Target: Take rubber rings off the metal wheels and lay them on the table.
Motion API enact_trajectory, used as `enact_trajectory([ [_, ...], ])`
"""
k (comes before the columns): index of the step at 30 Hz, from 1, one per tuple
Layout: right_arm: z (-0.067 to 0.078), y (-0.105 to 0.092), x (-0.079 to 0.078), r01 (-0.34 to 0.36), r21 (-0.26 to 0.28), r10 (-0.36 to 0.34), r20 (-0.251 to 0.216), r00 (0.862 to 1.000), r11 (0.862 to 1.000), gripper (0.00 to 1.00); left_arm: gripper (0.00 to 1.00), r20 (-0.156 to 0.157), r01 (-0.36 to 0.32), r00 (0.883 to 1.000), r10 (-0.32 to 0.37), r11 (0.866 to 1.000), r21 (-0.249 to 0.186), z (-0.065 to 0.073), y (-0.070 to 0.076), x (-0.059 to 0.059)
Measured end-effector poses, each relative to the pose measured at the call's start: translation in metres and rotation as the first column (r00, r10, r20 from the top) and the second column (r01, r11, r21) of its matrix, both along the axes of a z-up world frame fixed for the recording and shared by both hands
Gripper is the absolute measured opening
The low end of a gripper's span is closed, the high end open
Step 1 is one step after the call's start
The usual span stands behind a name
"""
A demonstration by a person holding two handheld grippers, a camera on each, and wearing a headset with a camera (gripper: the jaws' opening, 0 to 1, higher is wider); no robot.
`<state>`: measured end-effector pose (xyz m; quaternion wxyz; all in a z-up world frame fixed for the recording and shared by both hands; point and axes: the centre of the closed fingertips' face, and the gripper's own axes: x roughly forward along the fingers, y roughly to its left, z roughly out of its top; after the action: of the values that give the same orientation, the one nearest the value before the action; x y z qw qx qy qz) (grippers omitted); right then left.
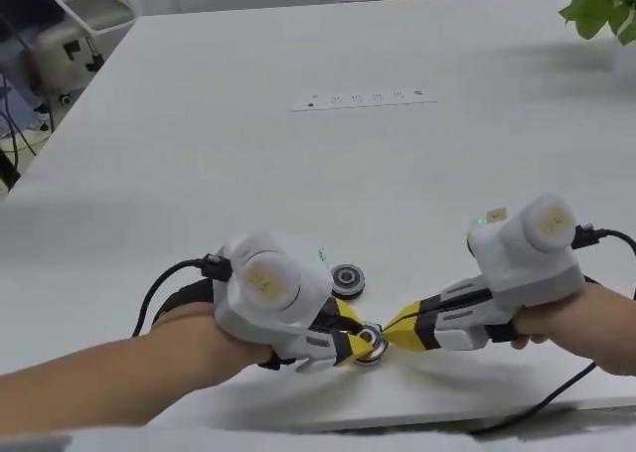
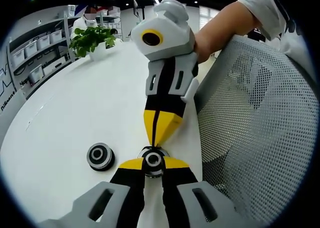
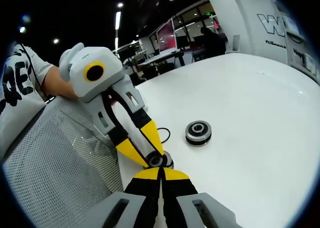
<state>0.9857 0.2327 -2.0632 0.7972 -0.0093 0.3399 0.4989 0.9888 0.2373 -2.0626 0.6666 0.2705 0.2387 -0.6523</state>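
A small metal wheel (image 1: pixel 371 340) sits on the white table (image 1: pixel 248 174) near its front edge. My left gripper (image 1: pixel 356 338) is shut on it, one yellow tip on each side of the wheel (image 2: pixel 152 159). From the opposite side my right gripper (image 1: pixel 394 331) comes in with its jaws shut, tips touching the wheel's rim (image 3: pixel 163 160). I cannot tell whether those tips pinch the rubber ring. A second wheel (image 1: pixel 348 279), with a black rubber ring around it, lies flat just behind the held one.
A white power strip (image 1: pixel 365 100) lies at the middle of the table. A green plant (image 1: pixel 601 5) stands at the far right corner. A grey mesh chair (image 2: pixel 260 118) is close behind the table's front edge.
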Motion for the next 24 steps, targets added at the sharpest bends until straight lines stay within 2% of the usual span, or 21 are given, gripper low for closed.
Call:
enact_trajectory([
  [24,0.0038,0.008,-0.0016,-0.032,0.008,0.032,0.027,0.999,0.999,0.0,0.07,-0.002,-0.001,1.0,0.001,1.0,-0.004,-0.0002,0.0002,0.0004],
])
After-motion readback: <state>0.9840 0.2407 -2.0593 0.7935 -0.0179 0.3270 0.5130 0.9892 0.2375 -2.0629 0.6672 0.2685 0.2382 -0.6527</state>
